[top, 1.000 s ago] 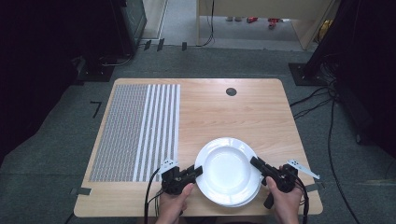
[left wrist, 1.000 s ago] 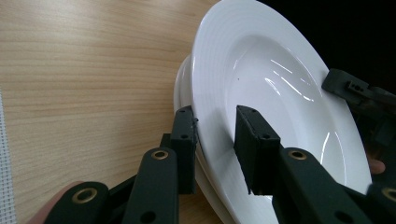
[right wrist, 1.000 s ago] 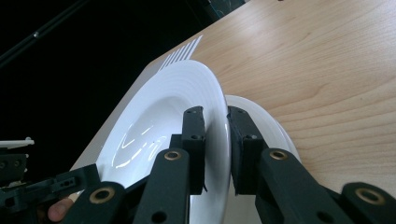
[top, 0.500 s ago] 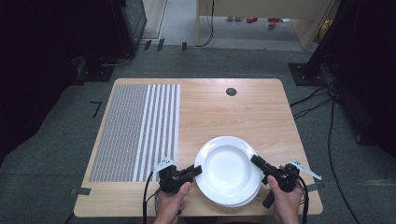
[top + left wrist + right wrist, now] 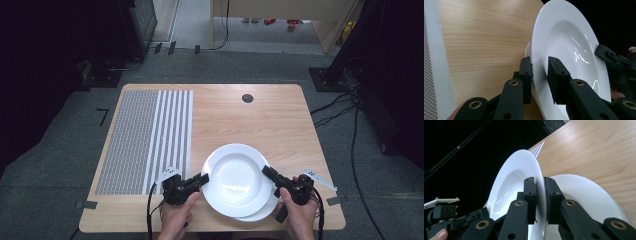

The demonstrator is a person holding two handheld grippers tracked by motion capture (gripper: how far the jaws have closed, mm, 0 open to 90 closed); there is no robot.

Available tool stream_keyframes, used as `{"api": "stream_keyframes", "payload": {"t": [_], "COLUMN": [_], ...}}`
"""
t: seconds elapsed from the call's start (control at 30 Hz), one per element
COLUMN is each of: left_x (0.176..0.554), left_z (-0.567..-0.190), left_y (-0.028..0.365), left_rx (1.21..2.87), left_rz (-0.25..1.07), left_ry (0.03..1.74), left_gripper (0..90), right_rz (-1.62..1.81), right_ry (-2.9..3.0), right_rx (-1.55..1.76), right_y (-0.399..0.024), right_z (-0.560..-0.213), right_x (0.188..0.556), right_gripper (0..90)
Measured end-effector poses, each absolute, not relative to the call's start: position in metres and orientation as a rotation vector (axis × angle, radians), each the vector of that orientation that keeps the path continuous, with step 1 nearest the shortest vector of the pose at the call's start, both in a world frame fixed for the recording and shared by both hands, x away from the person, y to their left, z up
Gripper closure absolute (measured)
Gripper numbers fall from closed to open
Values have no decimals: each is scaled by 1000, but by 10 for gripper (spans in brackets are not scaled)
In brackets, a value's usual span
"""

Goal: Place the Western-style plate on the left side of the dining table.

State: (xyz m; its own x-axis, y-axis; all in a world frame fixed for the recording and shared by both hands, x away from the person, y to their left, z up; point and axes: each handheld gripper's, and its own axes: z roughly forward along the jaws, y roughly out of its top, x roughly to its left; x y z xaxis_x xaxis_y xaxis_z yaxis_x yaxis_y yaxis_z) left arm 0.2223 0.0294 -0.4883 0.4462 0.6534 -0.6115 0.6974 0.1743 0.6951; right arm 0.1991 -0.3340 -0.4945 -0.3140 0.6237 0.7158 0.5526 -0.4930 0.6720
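A white deep plate (image 5: 235, 177) is held by its rim from both sides near the table's front edge. My left gripper (image 5: 202, 179) is shut on its left rim, and in the left gripper view the jaws straddle the plate (image 5: 564, 45). On the right rim my right gripper (image 5: 267, 172) is shut, with the plate (image 5: 509, 182) between its jaws. A second white plate (image 5: 262, 212) lies on the table underneath, offset to the front right; it is also seen as the lower plate (image 5: 586, 195) in the right gripper view. The held plate sits tilted a little above it.
The wooden table (image 5: 280, 125) carries a grey and white striped mat (image 5: 145, 140) on its left part. A small black round grommet (image 5: 247, 98) sits near the far edge. Cables and dark stands are on the floor around the table.
The held plate and both grippers have shifted slightly to the left and away from me; both grips are unchanged.
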Motion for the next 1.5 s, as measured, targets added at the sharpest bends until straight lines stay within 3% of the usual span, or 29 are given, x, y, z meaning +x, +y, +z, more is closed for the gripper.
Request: {"api": "stream_keyframes", "payload": {"t": [0.47, 0.83, 1.5], "left_x": [232, 245, 264], "left_z": [-465, -449, -434], "left_y": [71, 122, 178], "left_rx": [1442, 1405, 1347], "left_rz": [-6, 51, 108], "left_ry": [1251, 1298, 1360], "left_gripper": [788, 786, 780], "right_rz": [2003, 2036, 2046], "right_ry": [1663, 1744, 1842], "right_rx": [1772, 1782, 1785], "right_y": [-296, -248, -185], "right_z": [-480, -470, -452], "right_x": [224, 253, 295], "right_gripper": [817, 822, 826]}}
